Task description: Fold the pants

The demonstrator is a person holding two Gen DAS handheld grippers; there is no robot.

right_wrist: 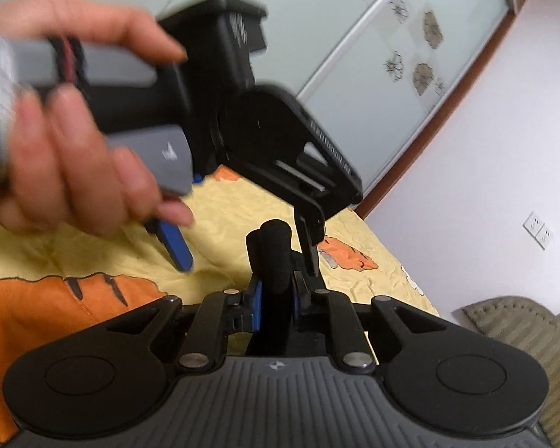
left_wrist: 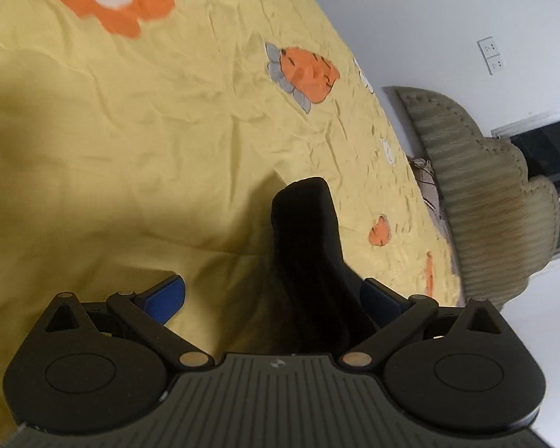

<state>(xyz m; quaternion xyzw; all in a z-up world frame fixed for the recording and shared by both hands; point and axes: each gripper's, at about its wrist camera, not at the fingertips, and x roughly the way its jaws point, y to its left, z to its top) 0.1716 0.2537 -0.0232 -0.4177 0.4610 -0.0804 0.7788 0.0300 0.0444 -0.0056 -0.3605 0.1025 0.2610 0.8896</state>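
A bunched fold of the black pants (left_wrist: 310, 246) stands up between the fingers of my left gripper (left_wrist: 272, 298), whose jaws are spread wide. The cloth leans against the right blue pad (left_wrist: 377, 298) and is well clear of the left pad (left_wrist: 168, 298). In the right wrist view my right gripper (right_wrist: 276, 291) is shut on the black pants (right_wrist: 276, 254), and the roll of cloth sticks up above its blue pads. A person's hand (right_wrist: 67, 171) holds the left gripper just above and beyond, and one blue finger (right_wrist: 177, 246) points down at the bed.
A wrinkled yellow bedsheet (left_wrist: 130, 130) with orange flower and cartoon prints covers the bed under both grippers. A beige tufted headboard (left_wrist: 485, 194) stands at the bed's end. Frosted sliding wardrobe doors (right_wrist: 373, 56) and a white wall with sockets (right_wrist: 537, 229) lie behind.
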